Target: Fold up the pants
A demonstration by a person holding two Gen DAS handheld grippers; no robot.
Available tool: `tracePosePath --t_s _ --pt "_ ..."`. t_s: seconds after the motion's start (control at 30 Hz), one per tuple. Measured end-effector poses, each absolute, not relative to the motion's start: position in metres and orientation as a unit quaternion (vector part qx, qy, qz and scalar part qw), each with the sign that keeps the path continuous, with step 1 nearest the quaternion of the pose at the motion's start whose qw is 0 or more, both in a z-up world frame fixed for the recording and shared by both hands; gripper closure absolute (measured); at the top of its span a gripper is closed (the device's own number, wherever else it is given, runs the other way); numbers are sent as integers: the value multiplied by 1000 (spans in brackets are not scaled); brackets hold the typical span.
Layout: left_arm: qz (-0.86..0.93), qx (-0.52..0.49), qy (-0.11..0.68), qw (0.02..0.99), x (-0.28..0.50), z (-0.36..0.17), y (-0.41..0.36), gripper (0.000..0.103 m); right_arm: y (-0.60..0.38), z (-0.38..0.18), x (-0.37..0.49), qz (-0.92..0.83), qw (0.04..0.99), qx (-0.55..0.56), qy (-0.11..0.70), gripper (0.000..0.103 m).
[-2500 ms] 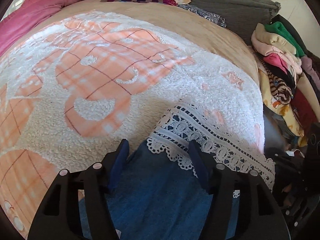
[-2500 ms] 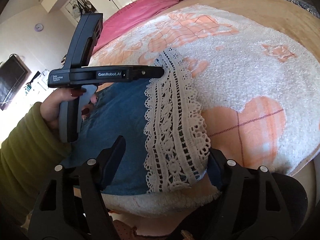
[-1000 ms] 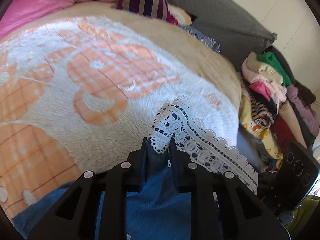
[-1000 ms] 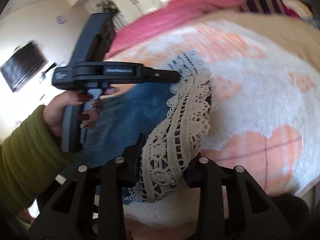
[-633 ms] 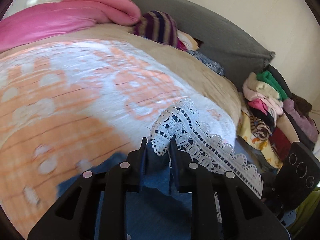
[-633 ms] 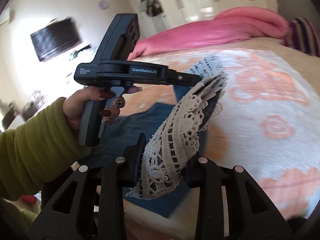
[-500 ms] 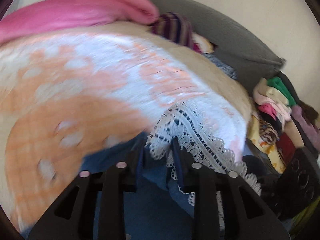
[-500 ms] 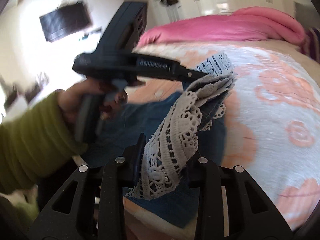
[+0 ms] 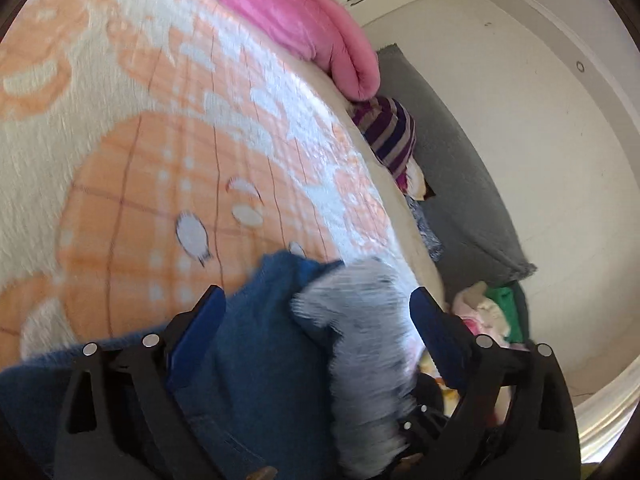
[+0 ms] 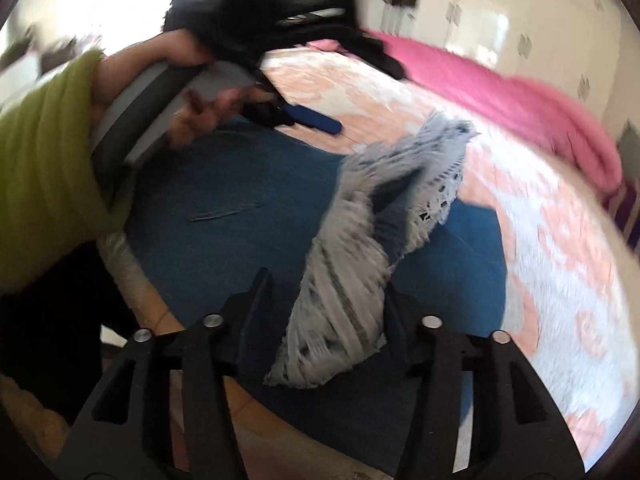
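On the bed's orange-and-white fleece blanket (image 9: 168, 168), blue lace-hemmed pants (image 10: 248, 208) lie loose between both opening tongs, left (image 9: 314, 304) and right (image 10: 326, 292); pink duvet (image 9: 304, 12) beyond.

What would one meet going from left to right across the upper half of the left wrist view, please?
Orange-and-white blanket → pink duvet → striped purple cloth → grey cushion → white wall.
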State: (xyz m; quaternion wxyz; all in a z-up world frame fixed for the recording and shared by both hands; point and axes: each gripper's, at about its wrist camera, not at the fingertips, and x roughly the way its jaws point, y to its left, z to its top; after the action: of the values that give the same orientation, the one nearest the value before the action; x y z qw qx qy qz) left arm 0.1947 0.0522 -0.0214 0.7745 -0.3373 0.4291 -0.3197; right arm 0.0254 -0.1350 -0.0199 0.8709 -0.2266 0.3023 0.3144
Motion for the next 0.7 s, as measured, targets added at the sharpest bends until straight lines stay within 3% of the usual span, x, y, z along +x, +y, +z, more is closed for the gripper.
tracePosePath --t_s 0.17,0.47,0.57,0.6,0.63,0.67,0.7 --pt "-313 -317 453 772 195 -31 39 10 -127 -28 13 313 865 -263 291 48" --pt "-290 -294 456 788 196 -37 24 10 -125 -17 -10 304 872 -273 268 47" --pt "-282 -282 455 796 198 -38 24 14 -118 -21 -13 293 871 -291 264 47" --pt "-275 -273 455 802 197 -38 22 23 -118 -20 -14 292 873 -287 266 47" --pt "-268 -268 456 805 197 -39 23 31 -120 -21 -11 289 875 -280 267 41" --pt "-261 -268 457 807 197 -40 24 33 -124 -18 -12 273 884 -272 263 24" --pt "-259 -275 458 805 198 -42 26 34 -127 -16 -12 260 891 -270 256 17"
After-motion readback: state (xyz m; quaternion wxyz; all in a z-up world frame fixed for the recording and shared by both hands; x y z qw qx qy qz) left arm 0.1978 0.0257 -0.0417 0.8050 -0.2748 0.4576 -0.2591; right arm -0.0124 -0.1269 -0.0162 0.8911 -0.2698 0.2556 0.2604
